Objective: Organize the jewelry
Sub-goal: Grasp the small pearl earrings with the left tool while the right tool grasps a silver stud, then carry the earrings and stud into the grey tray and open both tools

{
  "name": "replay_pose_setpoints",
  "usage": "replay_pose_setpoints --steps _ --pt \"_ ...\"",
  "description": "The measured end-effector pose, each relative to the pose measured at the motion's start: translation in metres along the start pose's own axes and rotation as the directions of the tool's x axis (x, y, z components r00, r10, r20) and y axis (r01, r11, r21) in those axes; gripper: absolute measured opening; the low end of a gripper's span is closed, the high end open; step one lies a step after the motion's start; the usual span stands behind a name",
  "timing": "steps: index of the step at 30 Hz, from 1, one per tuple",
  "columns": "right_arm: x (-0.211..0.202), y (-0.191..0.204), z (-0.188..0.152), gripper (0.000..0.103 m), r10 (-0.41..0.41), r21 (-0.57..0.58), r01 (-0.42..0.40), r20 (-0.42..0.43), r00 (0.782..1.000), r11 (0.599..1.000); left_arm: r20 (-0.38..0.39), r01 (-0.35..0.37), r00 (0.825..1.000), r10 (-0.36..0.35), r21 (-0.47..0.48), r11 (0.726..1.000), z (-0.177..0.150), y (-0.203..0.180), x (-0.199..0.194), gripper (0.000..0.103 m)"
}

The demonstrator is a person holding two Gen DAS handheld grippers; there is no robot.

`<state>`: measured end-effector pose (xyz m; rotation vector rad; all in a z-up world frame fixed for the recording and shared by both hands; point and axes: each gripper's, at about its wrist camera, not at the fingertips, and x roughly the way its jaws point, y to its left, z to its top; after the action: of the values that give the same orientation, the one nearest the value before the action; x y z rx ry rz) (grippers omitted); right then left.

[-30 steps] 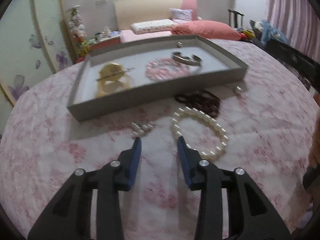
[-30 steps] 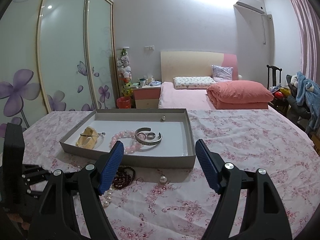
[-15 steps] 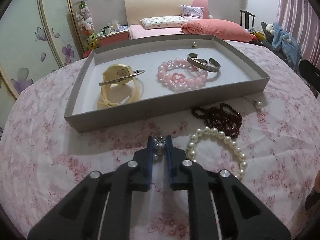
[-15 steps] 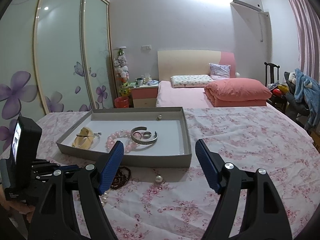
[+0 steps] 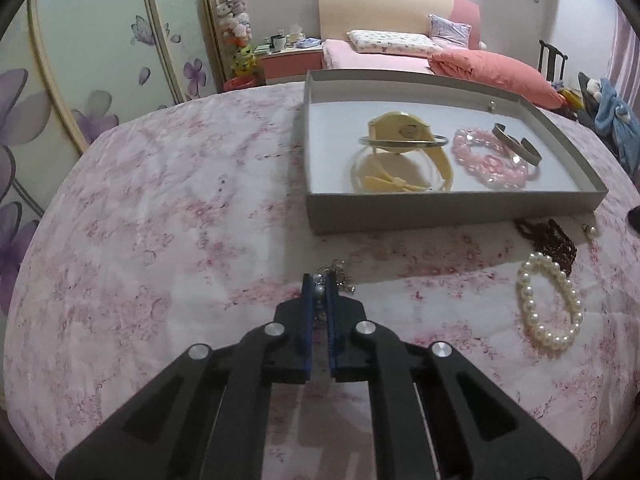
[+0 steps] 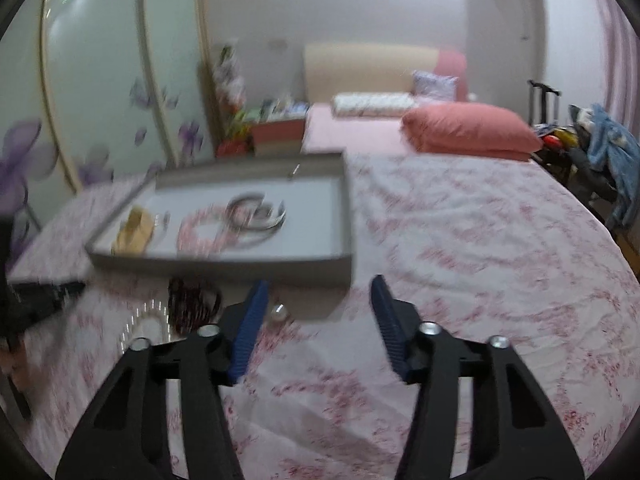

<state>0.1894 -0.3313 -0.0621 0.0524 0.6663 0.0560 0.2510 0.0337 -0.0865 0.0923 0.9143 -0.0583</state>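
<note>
Pinching a small silvery pearl-drop trinket (image 5: 325,280) in my left claw (image 5: 319,286), I have the blue pads closed almost together on it, its little chain bits spilling out just past the tips, right over the pink floral cloth of the worktop (image 5: 160,208). The shallow grey cardboard tray (image 5: 440,216) lies ahead and off to the right of that claw, its near wall facing me, so I judge the carry has to go forward, rightwards and up over that wall. Inside the tray: a cream-yellow watch with a thin silver bangle across it (image 5: 400,140), a pink beaded bracelet (image 5: 490,158), a silver cuff (image 5: 516,144) and a tiny item by the far wall that I can't make out. Outside it, near the tray's right corner, sit a white pearl bracelet (image 5: 548,300), a dark red bead strand (image 5: 552,240) and a single pearl earring (image 5: 592,231). My right claw (image 6: 316,316) hangs wide open, gripping nothing, with that loose pearl (image 6: 279,313) just beside its left pad; this view is blurred.
</note>
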Motion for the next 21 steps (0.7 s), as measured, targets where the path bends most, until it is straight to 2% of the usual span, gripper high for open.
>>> replay_pose_setpoints --steps 3,9,11,12,17,21 --pt "0.016 0.016 -0.005 0.039 0.001 -0.064 -0.006 -0.068 0.998 0.998 0.007 0.015 1.0 -0.015 -0.006 1.0 -0.003 0.004 -0.002 0.007" --pt "0.039 0.024 -0.002 0.038 -0.013 -0.086 -0.001 -0.165 0.986 0.996 0.021 0.029 0.999 -0.029 -0.002 1.0 -0.005 0.004 -0.004 0.007" --pt "0.046 0.024 -0.004 0.028 -0.012 -0.09 -0.007 -0.204 0.979 0.996 0.022 0.036 0.999 -0.036 -0.006 0.999 -0.007 0.004 -0.005 0.007" --pt "0.046 0.024 -0.004 0.014 -0.003 -0.084 -0.014 -0.203 0.979 0.996 0.023 0.042 0.999 -0.042 -0.008 0.999 -0.006 0.004 -0.005 0.007" --pt "0.039 0.021 -0.008 0.014 0.002 -0.056 -0.012 -0.185 0.983 0.998 0.09 0.082 0.993 -0.081 -0.008 0.997 -0.01 0.006 -0.021 0.007" --pt "0.019 0.019 -0.004 0.014 0.011 -0.043 -0.015 -0.097 0.995 0.999 0.156 0.102 0.983 -0.101 0.007 0.995 -0.014 0.005 -0.038 0.007"
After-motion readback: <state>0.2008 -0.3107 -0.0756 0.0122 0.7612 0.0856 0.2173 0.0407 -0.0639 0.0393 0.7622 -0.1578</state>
